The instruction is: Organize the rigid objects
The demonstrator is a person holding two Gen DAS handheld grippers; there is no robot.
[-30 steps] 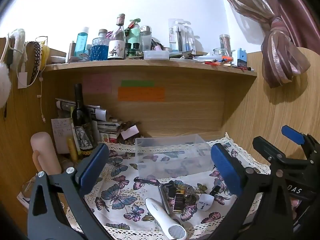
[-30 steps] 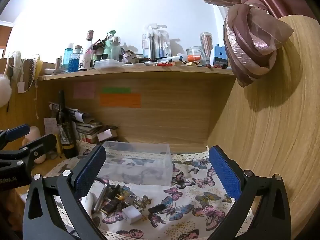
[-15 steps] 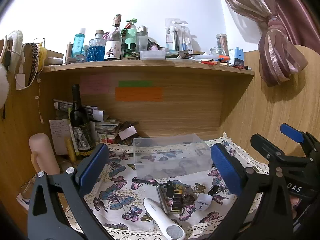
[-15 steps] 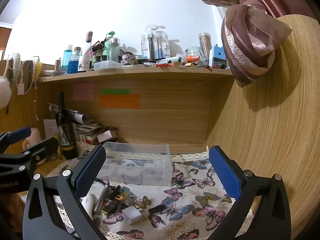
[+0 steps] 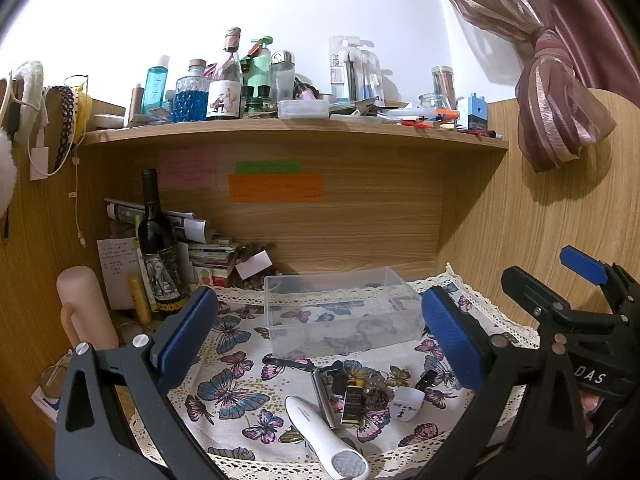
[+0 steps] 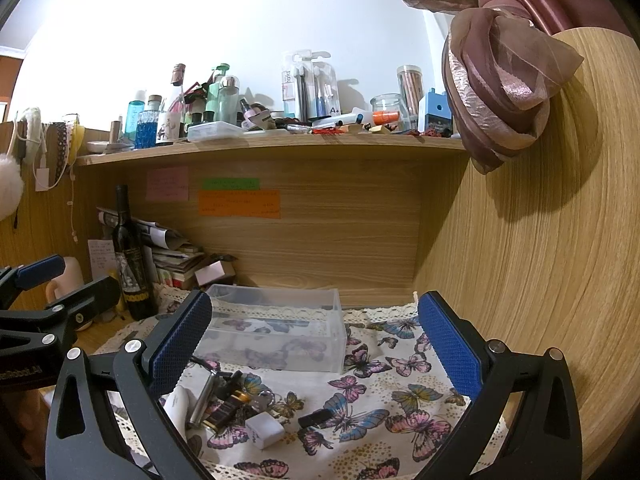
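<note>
I am at the start: my left gripper (image 5: 316, 336) and right gripper (image 6: 314, 338) are both spread wide and hold nothing. The small items (image 6: 236, 404) lie on the cloth (image 6: 380, 436) just before the empty box (image 6: 280, 328). Next I must lower one gripper on one item.

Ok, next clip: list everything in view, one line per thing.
plastic box: one, clear, on the cloth, nothing visible inside
cloth: one, white with butterflies, on the desk
white device: one, front edge
adapter: one, white, by the small pile
black stick: one, right of adapter
wine bottle: one, dark, back left
shelf: one, wooden, crowded with bottles
curtain: one, pink, knotted, upper right
left gripper: open, empty
right gripper: open, empty
</note>
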